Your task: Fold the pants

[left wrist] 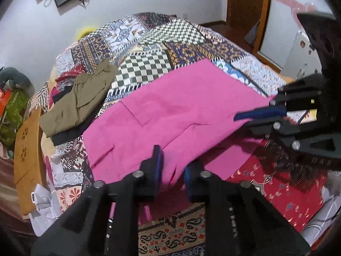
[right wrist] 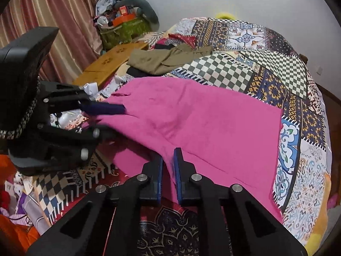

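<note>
Pink pants (left wrist: 174, 111) lie spread on the patchwork bed, also in the right wrist view (right wrist: 202, 123). My left gripper (left wrist: 172, 166) is shut on the near edge of the pink pants, with cloth bunched between its blue-padded fingers. It shows from the side in the right wrist view (right wrist: 110, 115). My right gripper (right wrist: 168, 162) is shut on another part of the near edge and lifts a fold of cloth. It shows at the right of the left wrist view (left wrist: 245, 119), clamped on the cloth.
Folded olive pants (left wrist: 78, 102) lie on dark clothes at the far left of the bed, also seen in the right wrist view (right wrist: 168, 59). A wooden board (left wrist: 27, 155) and clutter stand beside the bed. A door (left wrist: 247, 0) is at the back.
</note>
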